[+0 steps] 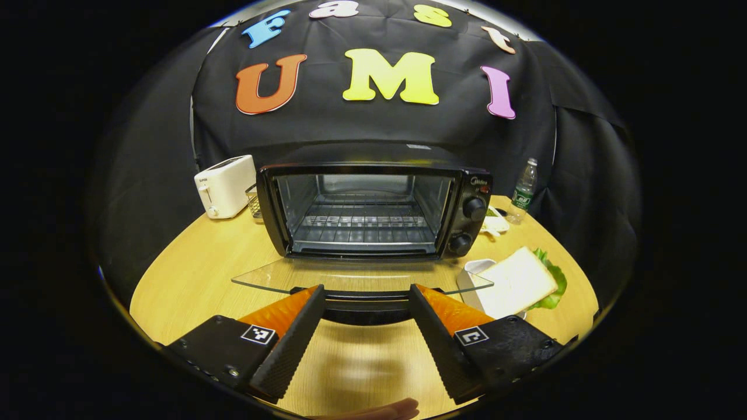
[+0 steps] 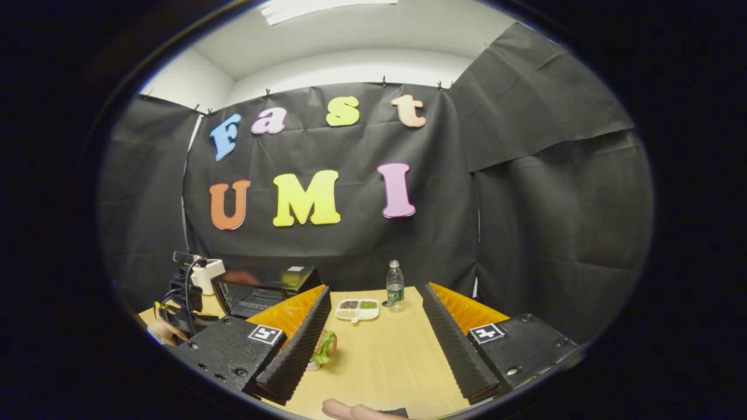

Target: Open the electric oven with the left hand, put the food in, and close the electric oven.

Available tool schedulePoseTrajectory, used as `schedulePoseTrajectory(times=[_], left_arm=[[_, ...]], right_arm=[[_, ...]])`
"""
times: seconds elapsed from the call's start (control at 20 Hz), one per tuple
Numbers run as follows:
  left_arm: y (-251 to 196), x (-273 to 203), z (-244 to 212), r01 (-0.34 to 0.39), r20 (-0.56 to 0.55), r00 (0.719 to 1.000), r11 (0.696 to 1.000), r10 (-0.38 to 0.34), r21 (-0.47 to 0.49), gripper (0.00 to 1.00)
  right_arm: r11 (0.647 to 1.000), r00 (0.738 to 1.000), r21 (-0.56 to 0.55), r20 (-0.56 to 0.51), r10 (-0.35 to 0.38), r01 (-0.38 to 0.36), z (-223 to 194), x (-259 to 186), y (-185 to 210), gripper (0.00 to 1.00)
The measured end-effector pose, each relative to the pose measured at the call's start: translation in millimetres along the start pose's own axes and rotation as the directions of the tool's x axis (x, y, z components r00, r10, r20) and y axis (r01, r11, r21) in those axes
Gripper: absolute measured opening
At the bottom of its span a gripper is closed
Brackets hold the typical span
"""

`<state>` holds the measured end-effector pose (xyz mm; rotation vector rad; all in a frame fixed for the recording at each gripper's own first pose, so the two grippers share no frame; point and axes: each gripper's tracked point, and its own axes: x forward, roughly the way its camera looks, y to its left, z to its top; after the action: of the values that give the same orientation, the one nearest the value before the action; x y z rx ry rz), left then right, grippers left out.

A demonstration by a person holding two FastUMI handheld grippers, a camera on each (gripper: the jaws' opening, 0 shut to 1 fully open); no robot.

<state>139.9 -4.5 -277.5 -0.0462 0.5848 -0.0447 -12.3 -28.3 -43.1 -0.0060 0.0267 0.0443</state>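
sitting fully open, oven [image 1: 373, 204] toward the far edge of the desk [image 1: 192, 274], glass door [image 1: 362, 277] lying flat out front and rack [image 1: 365, 224] showing bare inside. hovering just at the door's near rim, left gripper [image 1: 365, 297] with jaws spread wide on either side of the door handle [image 1: 366, 304], not pressing on it as far as can be told. lying on a plate near the desk's right edge, just beside the door's right corner, sandwich [image 1: 516, 280] with lettuce poking out. hanging high over the near right part of the desk, right gripper [image 2: 373, 332] with jaws wide and holding nothing, sandwich [image 2: 324, 345] peeking beside its left finger. judging food step not yet done. risking: bumping the lowered door while carrying food across that corner; squeezing soft bread too hard and spilling the filling; snagging on the rack front edge; letting the door spring up unheld; knocking the water bottle [image 1: 523, 189] or snack tray [image 2: 357, 310] by the far right edge.
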Motion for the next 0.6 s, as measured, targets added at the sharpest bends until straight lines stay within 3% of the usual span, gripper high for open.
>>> schedulePoseTrajectory(times=[0.6], left_arm=[[0, 2, -40, -0.003, 0.062, 0.998, 1.000, 0.003, -0.010, 0.93]], right_arm=[[1.000, 0.998, -0.016, -0.059, 0.024, -0.025, -25, 13, 27, 0.99]])
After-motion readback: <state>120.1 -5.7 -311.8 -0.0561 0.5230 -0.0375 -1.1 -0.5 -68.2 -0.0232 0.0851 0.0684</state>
